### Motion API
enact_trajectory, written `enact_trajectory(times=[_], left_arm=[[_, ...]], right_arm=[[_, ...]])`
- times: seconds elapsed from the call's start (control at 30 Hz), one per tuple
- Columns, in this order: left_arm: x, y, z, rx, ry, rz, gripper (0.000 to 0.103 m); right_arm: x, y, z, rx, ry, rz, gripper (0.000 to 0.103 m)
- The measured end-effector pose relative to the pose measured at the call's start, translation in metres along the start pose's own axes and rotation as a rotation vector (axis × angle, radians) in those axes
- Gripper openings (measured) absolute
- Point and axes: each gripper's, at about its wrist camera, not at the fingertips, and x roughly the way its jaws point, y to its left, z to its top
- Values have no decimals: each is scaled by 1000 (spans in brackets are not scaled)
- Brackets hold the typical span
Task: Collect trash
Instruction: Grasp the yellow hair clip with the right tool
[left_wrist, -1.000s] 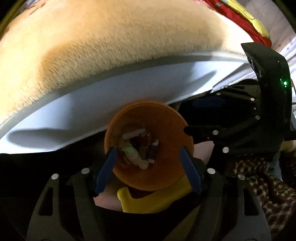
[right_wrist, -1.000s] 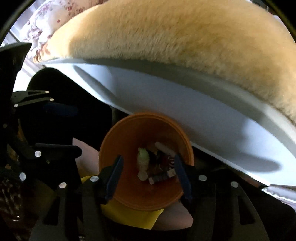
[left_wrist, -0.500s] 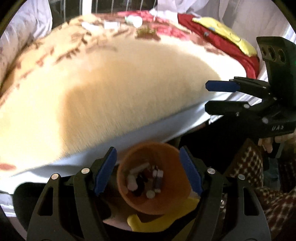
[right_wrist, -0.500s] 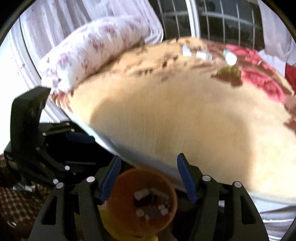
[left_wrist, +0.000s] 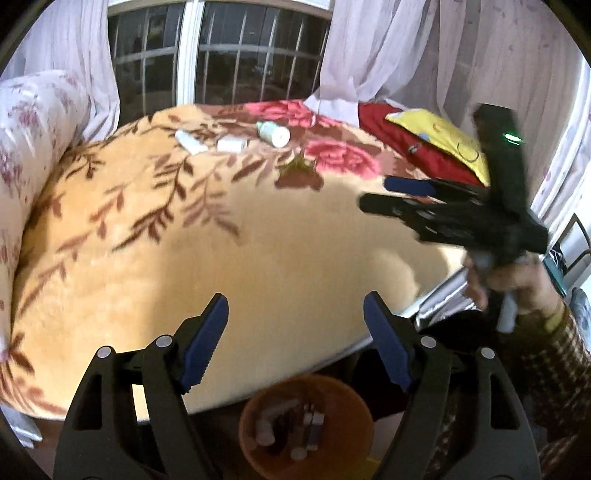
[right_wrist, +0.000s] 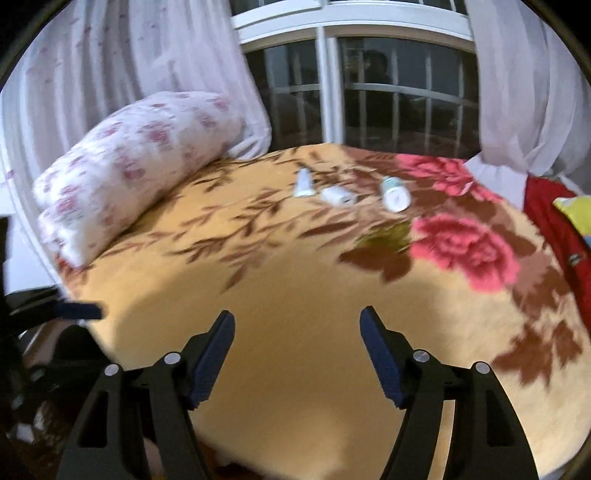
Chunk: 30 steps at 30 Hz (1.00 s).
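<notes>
An orange bin (left_wrist: 306, 424) with several bits of trash in it stands on the floor below the bed's near edge. On the far part of the bed lie a white tube (left_wrist: 190, 142) (right_wrist: 303, 182), a small white box (left_wrist: 232, 144) (right_wrist: 338, 195), a white bottle with a green cap (left_wrist: 274, 133) (right_wrist: 395, 194) and an olive-green scrap (left_wrist: 295, 166) (right_wrist: 384, 236). My left gripper (left_wrist: 295, 310) is open and empty above the bin and the bed edge. My right gripper (right_wrist: 297, 325) is open and empty over the near bed; it also shows in the left wrist view (left_wrist: 402, 192).
The bed carries a yellow floral blanket (right_wrist: 295, 295). A floral pillow (right_wrist: 129, 162) lies at its left. A red cloth with a yellow item (left_wrist: 436, 136) lies at its right. A barred window and white curtains (right_wrist: 517, 92) stand behind the bed.
Both grippers have risen from just over the orange bin to above the bed edge. The bin has dropped low in the left view and out of the right view.
</notes>
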Motion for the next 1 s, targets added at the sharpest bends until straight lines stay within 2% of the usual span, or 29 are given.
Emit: enact_trajectory(times=[0.27,0.4,0.6,0.83,0.93,1.0], left_arm=[[16,-4,19,14,-17,20,75],[23,-1,28,19,-19,38,75],[37,15,32,-13,4,46,75],[46,29,30,-42,23,47,75],[47,31,29,-54,26,39,75],[48,32,29,-55,26,38,75]], right_arm=[[77,-62,59,78,51,-131,71],[133,-78,81,87,119,-195,71],[190,-86,96,104,221,-262,71],[226,-91,92,139,341,-307,75],[226,-89,91,130,334,-298,58],[222,-85,92,110,327,-303,50]])
